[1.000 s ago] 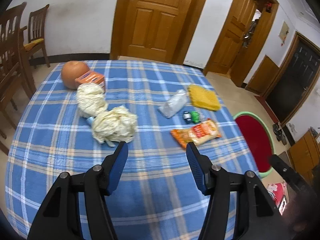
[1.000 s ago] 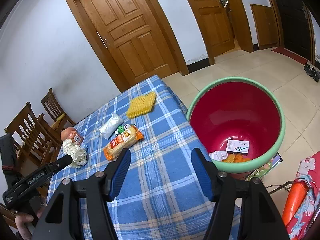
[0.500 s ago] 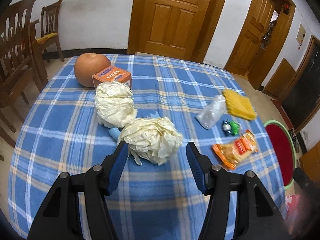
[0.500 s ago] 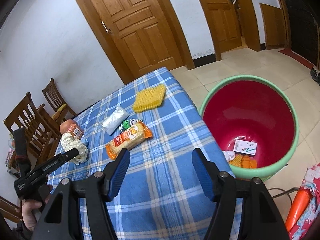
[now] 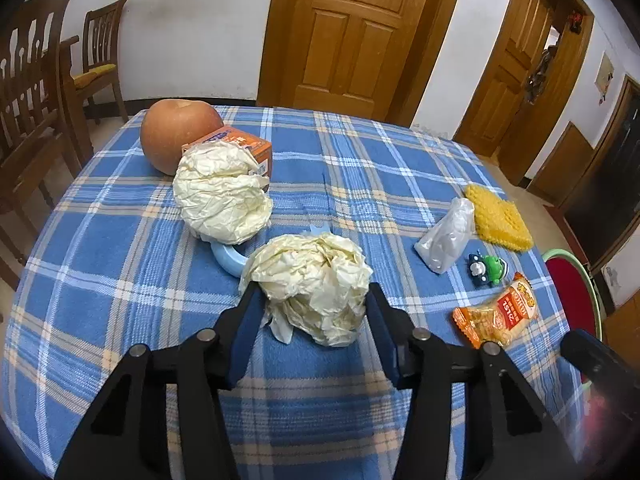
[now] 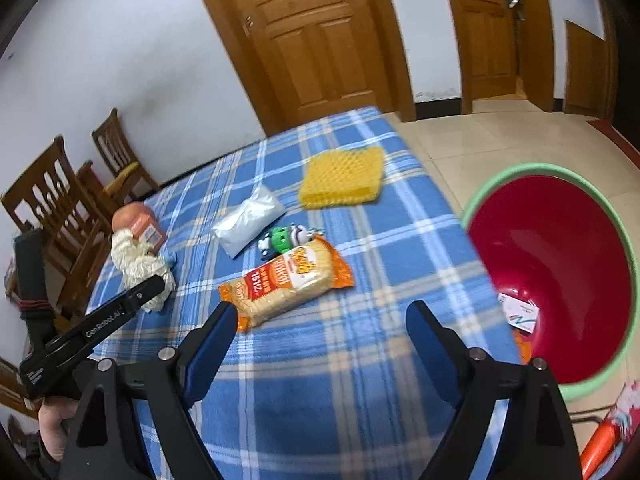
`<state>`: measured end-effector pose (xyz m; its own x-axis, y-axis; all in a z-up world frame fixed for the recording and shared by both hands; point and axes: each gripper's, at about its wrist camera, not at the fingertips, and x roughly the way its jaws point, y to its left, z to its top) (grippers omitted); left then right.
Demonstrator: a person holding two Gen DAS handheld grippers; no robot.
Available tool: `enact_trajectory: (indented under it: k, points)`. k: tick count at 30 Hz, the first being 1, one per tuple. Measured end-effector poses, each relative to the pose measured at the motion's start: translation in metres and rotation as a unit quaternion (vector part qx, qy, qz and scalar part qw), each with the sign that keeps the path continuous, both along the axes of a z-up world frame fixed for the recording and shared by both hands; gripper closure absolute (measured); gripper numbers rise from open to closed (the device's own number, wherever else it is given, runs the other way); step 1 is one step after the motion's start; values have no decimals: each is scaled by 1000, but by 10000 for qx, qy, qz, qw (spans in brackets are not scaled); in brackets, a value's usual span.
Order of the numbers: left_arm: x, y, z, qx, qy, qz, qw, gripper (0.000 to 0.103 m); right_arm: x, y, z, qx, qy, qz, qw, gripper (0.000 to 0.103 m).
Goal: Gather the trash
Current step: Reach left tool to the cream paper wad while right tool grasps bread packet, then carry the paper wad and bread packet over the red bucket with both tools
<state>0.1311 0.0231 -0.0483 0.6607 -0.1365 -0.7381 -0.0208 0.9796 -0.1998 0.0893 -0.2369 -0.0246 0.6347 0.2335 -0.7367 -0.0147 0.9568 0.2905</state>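
A crumpled cream paper ball (image 5: 316,284) lies on the blue plaid tablecloth (image 5: 120,280). My left gripper (image 5: 310,296) straddles its near half, jaws closing, with both blue pads touching its sides. A second paper ball (image 5: 222,196) sits just behind it. An orange snack packet (image 6: 286,280) lies ahead of my right gripper (image 6: 320,308), whose jaws are opening wide with nothing between them; the left fingertip is just short of the packet's near end. A clear plastic bag (image 6: 248,220) and yellow foam netting (image 6: 342,178) lie farther back. The red basin (image 6: 520,170) with a green rim stands on the floor to the right.
A round orange fruit (image 5: 176,136), an orange carton (image 5: 240,144), a pale blue ring (image 5: 226,258) and a small green toy (image 5: 486,268) also sit on the table. Wooden chairs (image 5: 36,92) stand at the left. The basin holds a card and scraps (image 6: 518,312).
The left gripper came forward and down until the near paper ball sat between its fingers, and the jaws narrowed. The right gripper swung from the basin toward the snack packet and opened wider.
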Motion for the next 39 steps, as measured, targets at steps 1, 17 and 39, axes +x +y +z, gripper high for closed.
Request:
enact_trajectory:
  k: [1, 17, 39]
  points:
    - [0, 0, 0, -18, -10, -12, 10000, 55, 5, 4, -3, -24, 58, 55, 10000, 12]
    - [-2, 7, -2, -299, -107, -79, 9995, 56, 42, 41, -27, -799, 328, 648, 9942, 0]
    - [-29, -1, 23, -506, -251, -285, 9980, 57, 19, 35, -19, -640, 93, 453, 9969, 25]
